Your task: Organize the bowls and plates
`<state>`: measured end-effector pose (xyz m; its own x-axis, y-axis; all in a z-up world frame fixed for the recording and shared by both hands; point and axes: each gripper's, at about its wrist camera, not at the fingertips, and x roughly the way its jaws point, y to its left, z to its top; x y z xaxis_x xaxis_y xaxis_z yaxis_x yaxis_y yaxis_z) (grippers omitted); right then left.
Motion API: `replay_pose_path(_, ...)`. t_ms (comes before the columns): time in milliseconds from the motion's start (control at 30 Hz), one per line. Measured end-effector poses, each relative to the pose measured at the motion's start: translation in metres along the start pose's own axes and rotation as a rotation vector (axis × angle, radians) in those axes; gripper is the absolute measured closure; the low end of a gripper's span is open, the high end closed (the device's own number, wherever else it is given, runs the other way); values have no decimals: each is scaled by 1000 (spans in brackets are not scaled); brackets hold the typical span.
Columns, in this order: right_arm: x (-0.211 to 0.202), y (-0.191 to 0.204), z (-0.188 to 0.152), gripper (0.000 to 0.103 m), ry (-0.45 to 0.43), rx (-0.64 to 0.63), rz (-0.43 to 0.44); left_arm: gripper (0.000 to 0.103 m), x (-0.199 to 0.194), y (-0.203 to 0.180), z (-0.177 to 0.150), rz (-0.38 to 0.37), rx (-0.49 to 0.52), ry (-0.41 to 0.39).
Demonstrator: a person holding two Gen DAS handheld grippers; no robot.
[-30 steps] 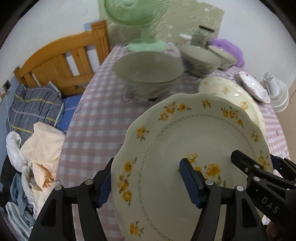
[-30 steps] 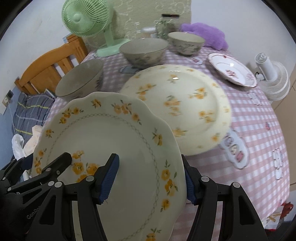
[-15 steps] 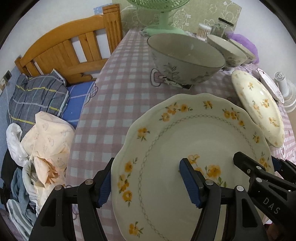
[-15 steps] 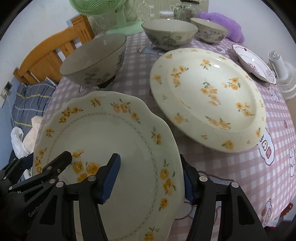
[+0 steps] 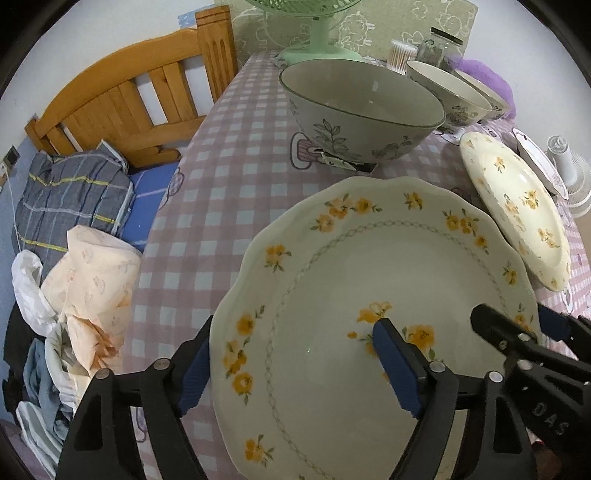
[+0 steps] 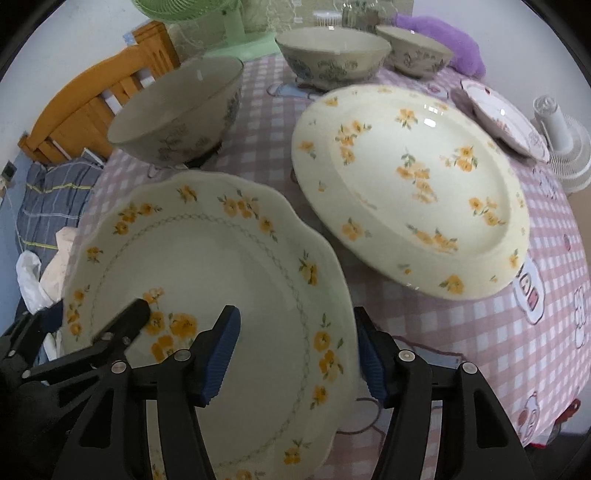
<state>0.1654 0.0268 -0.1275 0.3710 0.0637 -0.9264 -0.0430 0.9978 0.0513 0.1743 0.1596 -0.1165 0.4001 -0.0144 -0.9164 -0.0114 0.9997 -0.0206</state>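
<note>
The scalloped plate (image 5: 388, 295), glossy cream ceramic with a wavy rim, yellow flower sprigs and a thin chain ring, sits nearest on the checked tablecloth (image 5: 229, 155) and serves as the landmark. The left gripper (image 5: 291, 363) straddles its left rim, pointing steeply down; its jaws are opening, one ribbed blue pad outside the edge and the other over the plate's face, and neither visibly presses on the china. The right gripper (image 6: 297, 354) straddles the plate's right rim (image 6: 207, 295) in the same steep pose, its pads also standing off the ceramic, one inside and one just outside the edge.

Just right of the scalloped plate lies a larger oval plate (image 6: 410, 184), smooth pale yellow with scattered orange flowers, its rim very near but not clearly touching. Beyond the scalloped plate stands a deep grey-rimmed bowl (image 5: 360, 110) with leaf sprays. Farther behind the oval plate stand two smaller bowls (image 6: 332, 53) of the same pattern. Right of those lies a small white plate (image 6: 502, 122) with red decoration. Farthest from the scalloped plate stands a green fan (image 5: 319, 33), with a wooden bed frame (image 5: 129, 99) off the table's left side.
</note>
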Motion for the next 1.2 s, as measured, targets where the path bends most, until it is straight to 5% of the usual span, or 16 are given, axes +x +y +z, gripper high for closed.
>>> replay_pose_path(633, -73, -21, 12, 38, -172, -31, 1, 13, -58, -24, 10, -15, 4, -115)
replay_pose_path(1200, -82, -111, 34, 38, -192, 48, 28, 13, -70, -109, 33, -8, 22, -184)
